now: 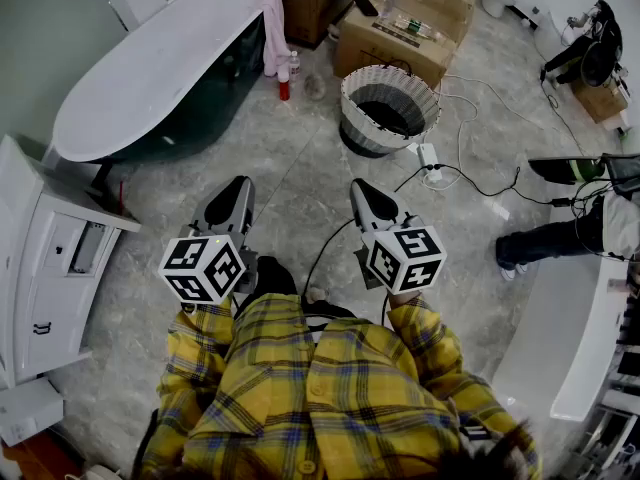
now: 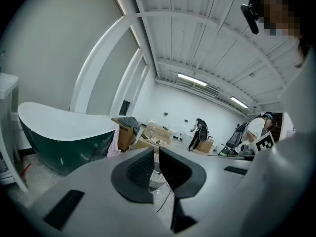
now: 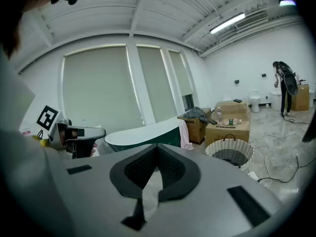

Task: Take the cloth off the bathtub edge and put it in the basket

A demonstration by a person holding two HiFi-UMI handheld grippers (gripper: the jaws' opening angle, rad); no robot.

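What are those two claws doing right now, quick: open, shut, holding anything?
Left gripper: closed, nothing between its jaws.
Right gripper: closed, nothing between its jaws.

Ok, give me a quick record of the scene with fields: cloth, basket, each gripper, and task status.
cloth: pink, draped over the rim at the bathtub's far end
basket: woven, on the floor right of the bathtub, no cloth in it
left gripper: jaws shut, empty, away from the cloth
right gripper: jaws shut, empty, away from the cloth
task status: cloth not yet taken
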